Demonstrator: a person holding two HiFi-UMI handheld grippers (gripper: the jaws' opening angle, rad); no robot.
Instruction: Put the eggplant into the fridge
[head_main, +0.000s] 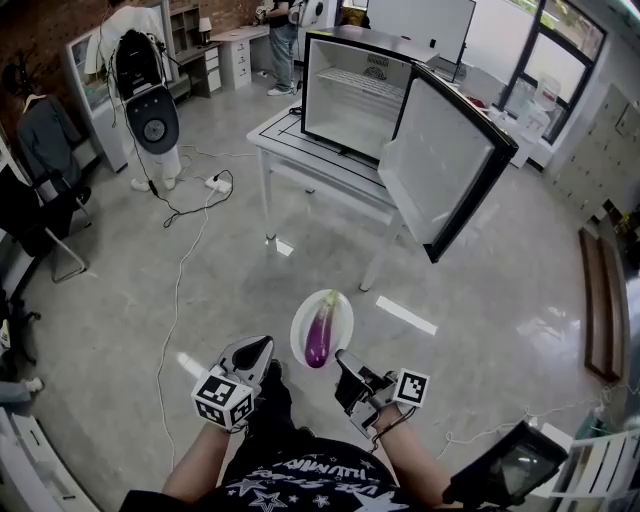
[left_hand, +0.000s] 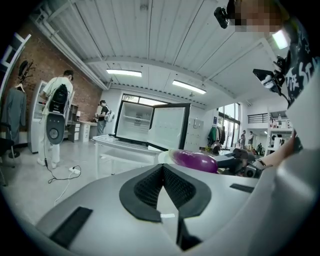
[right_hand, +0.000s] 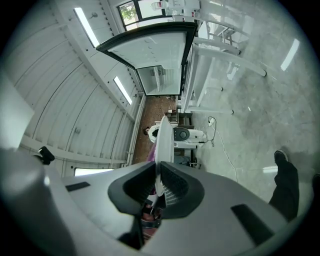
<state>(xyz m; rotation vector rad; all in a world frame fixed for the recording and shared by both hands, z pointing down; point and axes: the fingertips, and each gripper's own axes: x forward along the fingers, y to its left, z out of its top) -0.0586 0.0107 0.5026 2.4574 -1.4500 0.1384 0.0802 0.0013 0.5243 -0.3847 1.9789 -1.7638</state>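
A purple eggplant (head_main: 318, 336) lies on a white plate (head_main: 333, 306) held above the floor in front of me. My right gripper (head_main: 343, 357) is shut on the plate's near rim; in the right gripper view the plate (right_hand: 164, 142) shows edge-on between the pads of the right gripper (right_hand: 157, 167). My left gripper (head_main: 262, 346) hangs just left of the plate, shut with nothing in it. From the left gripper (left_hand: 161, 167) the eggplant (left_hand: 195, 161) shows just beyond the jaws. The fridge (head_main: 352, 92) stands on a white table (head_main: 300, 160) ahead, with its door (head_main: 440, 160) swung wide open.
A person with a backpack (head_main: 140, 60) stands at the far left by a cabinet. A cable and power strip (head_main: 215, 184) lie on the floor left of the table. A dark chair (head_main: 40, 230) is at the left and a bench (head_main: 600, 300) at the right.
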